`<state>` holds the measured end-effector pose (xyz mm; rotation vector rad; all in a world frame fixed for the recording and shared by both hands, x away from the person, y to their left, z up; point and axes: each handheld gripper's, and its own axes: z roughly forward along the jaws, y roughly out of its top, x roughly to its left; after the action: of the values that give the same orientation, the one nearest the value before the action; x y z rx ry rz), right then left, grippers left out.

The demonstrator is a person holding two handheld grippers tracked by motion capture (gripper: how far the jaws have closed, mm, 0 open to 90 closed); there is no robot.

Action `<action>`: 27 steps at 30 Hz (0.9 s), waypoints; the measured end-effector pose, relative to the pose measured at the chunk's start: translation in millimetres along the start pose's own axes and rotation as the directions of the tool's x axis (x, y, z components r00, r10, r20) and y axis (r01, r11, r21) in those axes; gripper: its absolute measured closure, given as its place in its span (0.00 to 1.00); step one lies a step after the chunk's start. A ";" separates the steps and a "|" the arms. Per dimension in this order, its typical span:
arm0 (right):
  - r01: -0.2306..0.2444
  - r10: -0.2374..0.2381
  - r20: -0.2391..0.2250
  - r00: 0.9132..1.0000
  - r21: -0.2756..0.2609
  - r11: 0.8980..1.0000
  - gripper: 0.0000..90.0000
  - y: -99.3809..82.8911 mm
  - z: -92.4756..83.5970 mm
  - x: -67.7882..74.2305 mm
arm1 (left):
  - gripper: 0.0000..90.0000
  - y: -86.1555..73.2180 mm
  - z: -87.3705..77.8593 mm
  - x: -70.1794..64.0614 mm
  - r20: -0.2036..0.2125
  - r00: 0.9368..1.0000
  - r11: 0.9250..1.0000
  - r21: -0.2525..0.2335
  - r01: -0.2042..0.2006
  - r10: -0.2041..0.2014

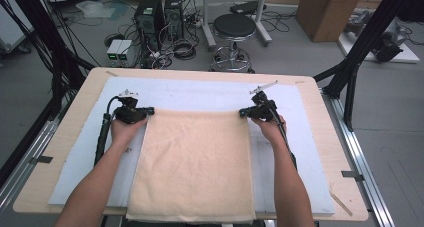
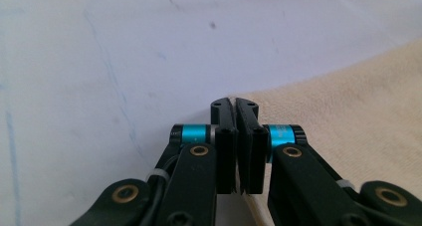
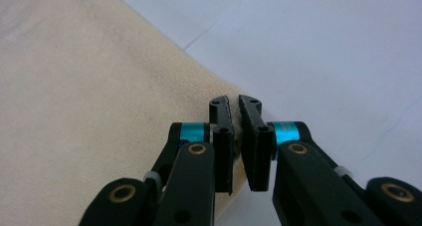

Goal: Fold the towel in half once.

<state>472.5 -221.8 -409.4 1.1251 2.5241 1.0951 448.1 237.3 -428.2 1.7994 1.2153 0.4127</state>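
The cream terry-cloth towel (image 1: 192, 162) lies flat and rectangular on the white padded mat (image 1: 200, 94), its near edge hanging just over the front of the pale wooden bench (image 1: 320, 107), and you've got both far corners pinched. Your left tongs (image 1: 149, 110) are clamped tight on the far left corner, a sliver of nubby pile between the black jaws in the left gripper view; your right tongs (image 1: 242, 113) bite the far right corner the same way. So this looks like the grasp stage of a fold. Next, I'd say, lift both corners evenly and carry them toward you, keeping the soft, limp cloth taut between the hands so it doesn't sag or crease.
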 end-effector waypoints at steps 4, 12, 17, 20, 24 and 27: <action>-0.009 0.013 0.061 0.998 -0.060 0.998 0.94 11.9 -3.2 -4.5 | 0.96 20.3 1.3 1.6 -0.023 0.999 1.000 -0.012 -0.022 0.022; -0.061 0.064 0.068 0.996 -0.047 0.997 0.66 -0.5 -4.9 -14.4 | 0.76 26.9 -3.1 -0.8 -0.009 0.996 0.995 -0.025 -0.092 0.092; -0.002 0.005 0.037 0.999 -0.089 0.996 0.62 -9.9 -23.6 0.0 | 0.73 11.4 -23.2 -4.5 0.060 0.994 0.994 -0.060 -0.093 0.097; 0.046 -0.046 0.001 0.999 -0.103 0.994 0.59 -19.8 -35.2 17.8 | 0.71 3.2 -36.2 -13.0 0.082 0.988 0.988 -0.081 -0.128 0.134; 0.105 -0.115 -0.060 0.992 -0.139 0.985 0.56 -35.8 -50.2 45.6 | 0.67 -12.4 -58.9 -27.1 0.151 0.971 0.979 -0.107 -0.171 0.186; 0.114 -0.129 -0.126 0.984 -0.120 0.986 0.49 -46.2 -59.8 62.5 | 0.62 -27.8 -76.5 -36.6 0.188 0.957 0.972 -0.124 -0.202 0.222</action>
<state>377.0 -232.0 -389.9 0.8843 2.5543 1.3006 363.2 246.3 -402.3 1.8389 0.8497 0.3975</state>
